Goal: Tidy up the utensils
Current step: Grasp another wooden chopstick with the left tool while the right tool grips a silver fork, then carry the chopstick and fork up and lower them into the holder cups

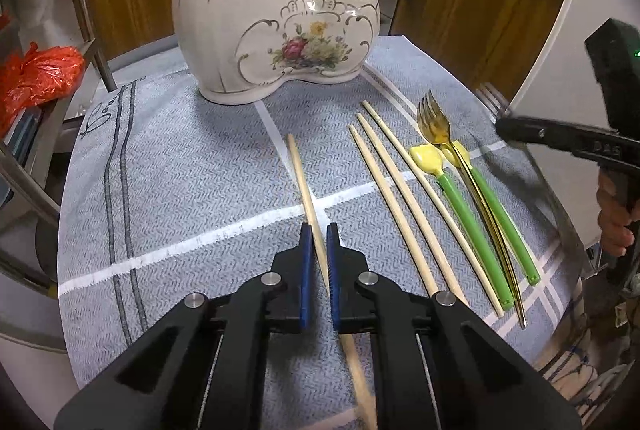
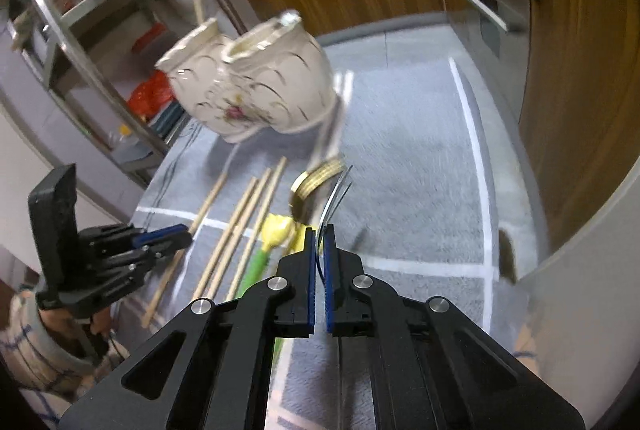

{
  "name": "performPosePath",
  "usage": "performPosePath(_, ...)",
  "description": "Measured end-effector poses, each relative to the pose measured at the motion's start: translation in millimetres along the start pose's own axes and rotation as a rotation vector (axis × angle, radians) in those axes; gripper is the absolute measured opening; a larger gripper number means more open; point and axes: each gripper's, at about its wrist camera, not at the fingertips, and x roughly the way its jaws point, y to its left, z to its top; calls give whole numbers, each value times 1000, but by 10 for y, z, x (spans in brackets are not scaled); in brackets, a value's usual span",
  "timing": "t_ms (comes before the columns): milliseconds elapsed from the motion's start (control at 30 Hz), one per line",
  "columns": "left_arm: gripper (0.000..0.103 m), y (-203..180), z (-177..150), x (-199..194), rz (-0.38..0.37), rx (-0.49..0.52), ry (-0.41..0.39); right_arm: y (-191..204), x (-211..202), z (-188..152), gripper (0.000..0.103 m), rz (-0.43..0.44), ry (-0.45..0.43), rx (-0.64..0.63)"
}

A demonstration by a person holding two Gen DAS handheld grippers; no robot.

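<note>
Jaws: left gripper point(image 1: 318, 240) clamps one pale wooden chopstick point(image 1: 305, 185) low over the grey cloth-covered counter point(image 1: 180, 189); right gripper point(image 2: 319, 242) pinches a thin silver fork point(image 2: 335, 133). Step: pick-up. Next: carry to far white floral ceramic holder point(image 1: 276, 17), tip upright.

White ceramic holder point(image 1: 276, 25), 2 compartments, floral print, upright at the far end of the bench. 1 wooden chopstick point(image 1: 304, 185) lies apart from 3 parallel chopsticks point(image 1: 404, 197). Right of those: 2 green-handled utensils point(image 1: 468, 213) with yellow heads, gold fork point(image 1: 434, 121) between them. Silver fork point(image 1: 494, 99) blurred, at the far right.
</note>
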Motion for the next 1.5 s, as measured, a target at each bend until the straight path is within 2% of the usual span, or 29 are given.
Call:
performPosePath(167, 4, 47, -30, -61, -11, -3, -43, 244, -240, 18, 4, -67, -104, -111)
performPosePath(333, 4, 97, -20, -228, -13, 4, -136, 438, -436, 33, 3, -107, -221, -195)
performPosePath(600, 4, 180, 76, -672, 16, 9, -350, 660, -737, 288, 3, -71, -424, -234)
performPosePath(800, 4, 268, 331, -958, 30, 0, -489, 830, -840, 659, 3, -21, -543, -245)
performPosePath(933, 4, 431, 624, -1157, 3, -44, -584, 840, -861, 967, 3, 33, -596, -215)
performPosePath(1000, 4, 494, 818, -1193, 12, -55, -629, 823, -851, 1108, 3, 52, -614, -197)
performPosePath(1233, 4, 622, 1426, -1160, -39, -112, -729, 647, -700, 1563, 3, 83, -642, -124)
performPosePath(1367, 4, 658, 1717, -953, -45, -131, -760, 549, -527, 1651, 3, 109, -603, -77)
performPosePath(1500, 4, 751, 1857, -732, -49, -189, -773, 461, -340, 1656, 3, 119, -560, -47)
